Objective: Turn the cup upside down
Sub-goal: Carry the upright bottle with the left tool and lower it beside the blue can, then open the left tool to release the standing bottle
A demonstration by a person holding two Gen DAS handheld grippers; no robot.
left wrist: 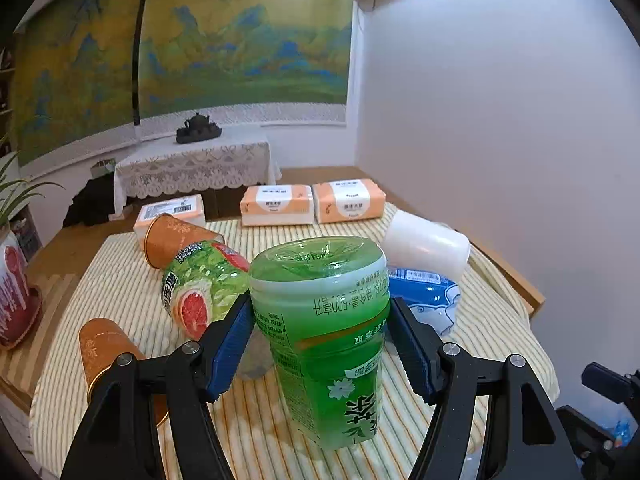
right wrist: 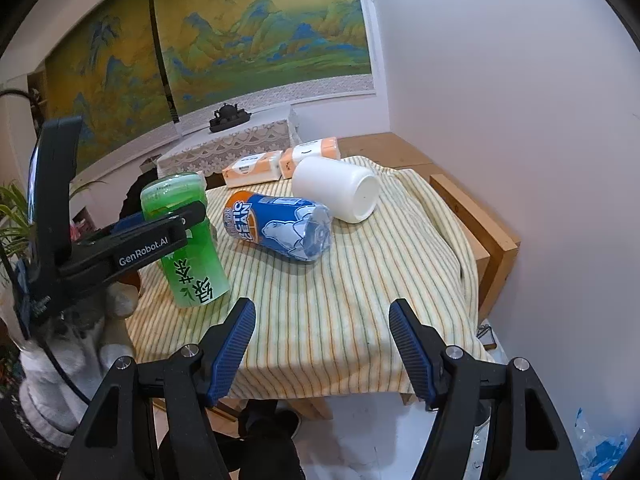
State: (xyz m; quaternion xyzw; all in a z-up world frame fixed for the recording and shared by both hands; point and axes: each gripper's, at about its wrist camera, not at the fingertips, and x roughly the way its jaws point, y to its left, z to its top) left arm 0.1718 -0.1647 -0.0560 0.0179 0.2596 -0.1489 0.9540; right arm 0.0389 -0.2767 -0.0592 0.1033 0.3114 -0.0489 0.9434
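- left gripper (left wrist: 322,336) pinches the green cup (left wrist: 320,320), base up, mouth on the striped cloth (right wrist: 360,300); seemingly already flipped
- right gripper (right wrist: 322,338) spread, empty, hovering near the table edge

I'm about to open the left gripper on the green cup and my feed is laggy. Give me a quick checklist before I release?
1. green cup is inverted, base up: ok.
2. Its mouth rests flat on the striped cloth: cannot tell, it looks tilted.
3. left gripper pads are on both sides of the cup: ok.
4. right gripper is open, empty and away from the cup: ok.
5. Space around it: not ok, the grapefruit cup lies close behind.
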